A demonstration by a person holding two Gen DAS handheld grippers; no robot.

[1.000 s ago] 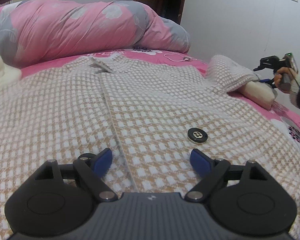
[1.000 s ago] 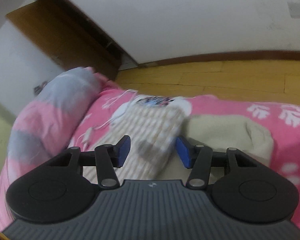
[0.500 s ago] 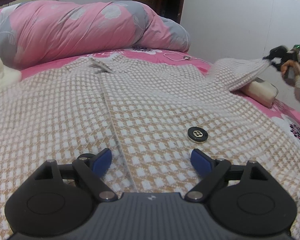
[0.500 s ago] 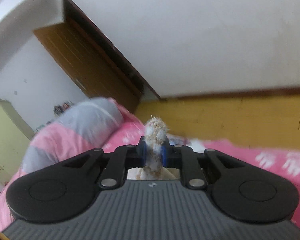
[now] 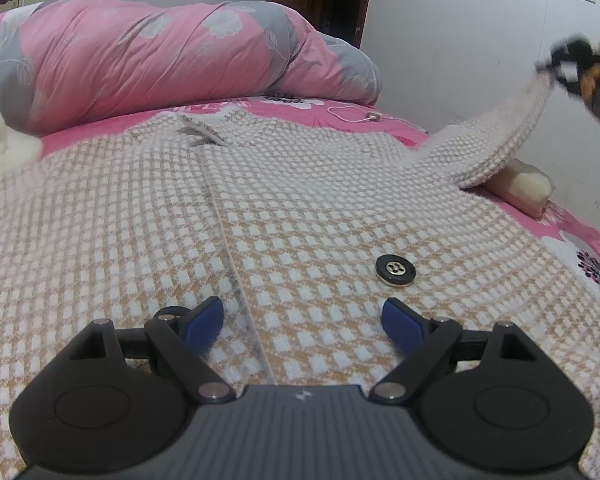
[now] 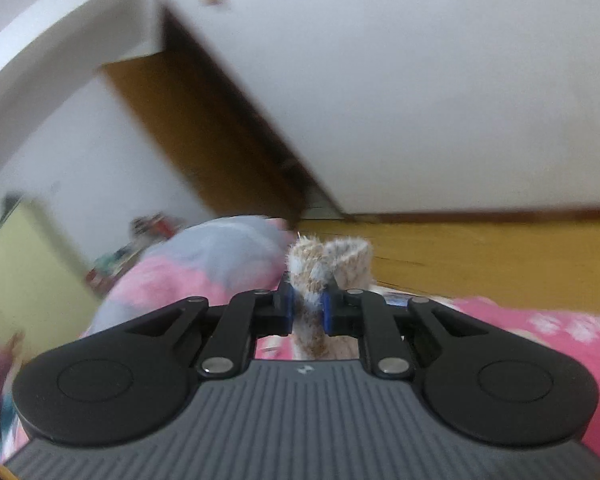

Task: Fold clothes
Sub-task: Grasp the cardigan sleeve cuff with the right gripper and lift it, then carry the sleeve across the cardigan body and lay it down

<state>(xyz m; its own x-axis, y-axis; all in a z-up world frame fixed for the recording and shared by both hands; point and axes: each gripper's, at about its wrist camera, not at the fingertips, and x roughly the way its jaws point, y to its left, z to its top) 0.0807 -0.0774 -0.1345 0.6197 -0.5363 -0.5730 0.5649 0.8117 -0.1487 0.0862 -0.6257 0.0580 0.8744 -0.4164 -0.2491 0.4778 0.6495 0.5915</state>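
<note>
Pink bed [image 5: 572,236] carries the cardigan [image 5: 300,216]; white walls, wooden door. Left hand-held gripper [image 5: 300,322] gapes wide; right hand-held gripper [image 6: 307,309] pinches the sleeve [image 6: 312,276].

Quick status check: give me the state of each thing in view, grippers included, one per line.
Jacket: spread flat on the bed, front up.
Sleeve: lifted off the bed, cuff pinched.
Right gripper: shut on the sleeve cuff.
Left gripper: open, low over the jacket, gripping nothing.
Button: lying flat on the jacket front.
Duvet: bunched at the far side.
Cable: loose on the bed.
</note>
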